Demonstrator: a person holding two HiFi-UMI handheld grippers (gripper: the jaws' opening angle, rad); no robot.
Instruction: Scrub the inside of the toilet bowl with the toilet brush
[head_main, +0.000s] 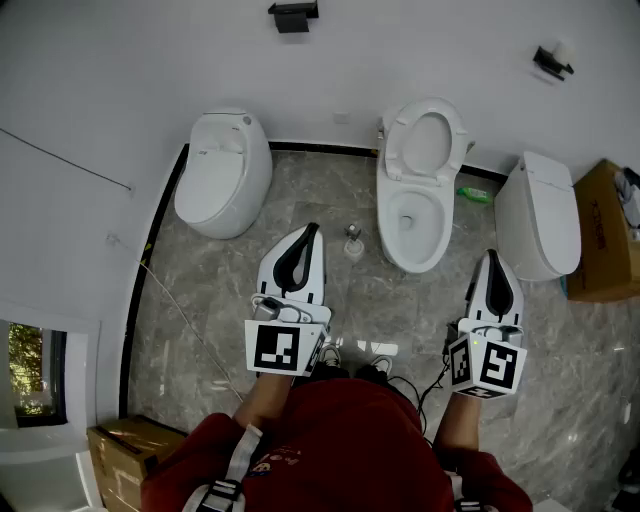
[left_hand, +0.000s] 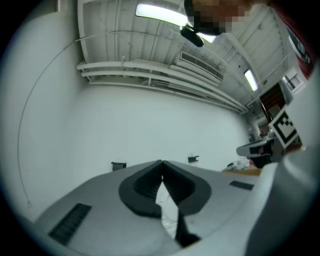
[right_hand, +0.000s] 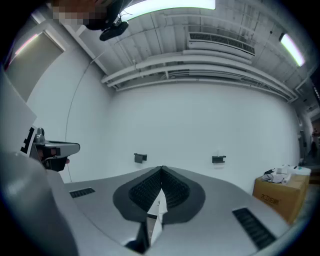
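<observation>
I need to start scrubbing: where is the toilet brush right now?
In the head view, the toilet brush stands on the floor just left of the open toilet, near the left hand-held gripper.

Left gripper (head_main: 302, 243) and right gripper (head_main: 496, 268) held forward, roughly level, jaws closed, empty.

Person wearing a dark red top (head_main: 340, 435), with a grey strap (head_main: 238, 462) running down it behind the left gripper (head_main: 311, 230). The left gripper and the right gripper (head_main: 491, 256) share smooth white teardrop-shaped shells, with black ribbed pads (left_hand: 142, 184) lining the jaws and dark slotted grilles (right_hand: 252, 225) on the flanks. Each carries a white cube with black square markers at its rear: left cube (head_main: 283, 347), right cube (head_main: 487, 365). A thin white cable (head_main: 268, 303) loops just ahead of the left cube, and black cables (head_main: 425, 385) trail between the two cubes
</observation>
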